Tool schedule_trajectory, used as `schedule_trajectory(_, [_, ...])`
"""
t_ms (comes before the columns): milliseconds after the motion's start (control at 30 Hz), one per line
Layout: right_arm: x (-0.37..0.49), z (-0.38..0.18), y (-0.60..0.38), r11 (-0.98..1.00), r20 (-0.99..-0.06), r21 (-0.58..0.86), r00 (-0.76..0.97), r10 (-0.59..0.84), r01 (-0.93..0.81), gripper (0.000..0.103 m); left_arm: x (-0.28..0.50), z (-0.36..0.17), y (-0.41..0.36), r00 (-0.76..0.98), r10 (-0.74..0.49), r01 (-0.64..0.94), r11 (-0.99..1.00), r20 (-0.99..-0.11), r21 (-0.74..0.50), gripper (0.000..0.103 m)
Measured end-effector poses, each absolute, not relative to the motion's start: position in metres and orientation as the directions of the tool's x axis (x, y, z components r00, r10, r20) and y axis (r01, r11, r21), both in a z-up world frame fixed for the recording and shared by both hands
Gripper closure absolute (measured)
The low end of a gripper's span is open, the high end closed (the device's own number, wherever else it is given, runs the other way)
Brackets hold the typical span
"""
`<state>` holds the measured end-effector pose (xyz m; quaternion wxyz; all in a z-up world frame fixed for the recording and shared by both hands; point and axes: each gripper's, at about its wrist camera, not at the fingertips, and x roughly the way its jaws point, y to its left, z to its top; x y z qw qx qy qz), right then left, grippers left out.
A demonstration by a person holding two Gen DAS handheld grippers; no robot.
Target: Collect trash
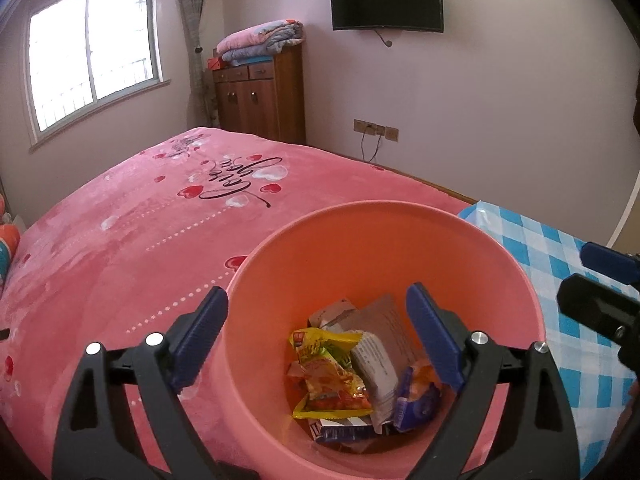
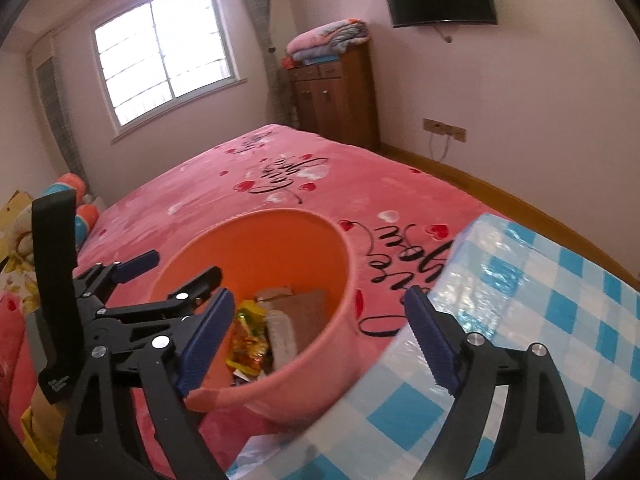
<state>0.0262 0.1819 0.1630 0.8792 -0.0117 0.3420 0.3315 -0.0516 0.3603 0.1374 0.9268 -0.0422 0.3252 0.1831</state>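
Observation:
A pink plastic bin (image 1: 360, 206) stands on the bed beside a blue checked cloth. Inside lie a yellow snack wrapper (image 1: 328, 376), a white packet (image 1: 376, 364), a blue wrapper (image 1: 416, 404) and brown cardboard (image 1: 384, 312). My left gripper (image 1: 316, 296) is open over the bin's near left rim, one finger outside the wall and one above the trash, with nothing held. In the right wrist view my right gripper (image 2: 320, 294) is open and empty across the bin's (image 2: 260, 214) right wall. The left gripper (image 2: 180, 266) shows there at the bin's left side.
The bed with its pink heart-print blanket (image 1: 140, 240) stretches behind and to the left. The checked cloth (image 2: 540, 320) covers a surface to the bin's right. Pillows (image 2: 76, 200) lie at the far left. A wooden cabinet (image 1: 260, 96) and a wall television (image 1: 386, 0) stand at the back.

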Motion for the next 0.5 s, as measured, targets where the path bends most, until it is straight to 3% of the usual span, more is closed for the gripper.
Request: schedule_trajectory(500, [0.012, 0.159, 0.134, 0.849, -0.609, 0.156, 0.627, 0.485, -0.506, 0.014, -0.057, 0.157, 0.324, 0.757, 0.300, -0.331, 0.942, -0.580, 0.055, 0.008])
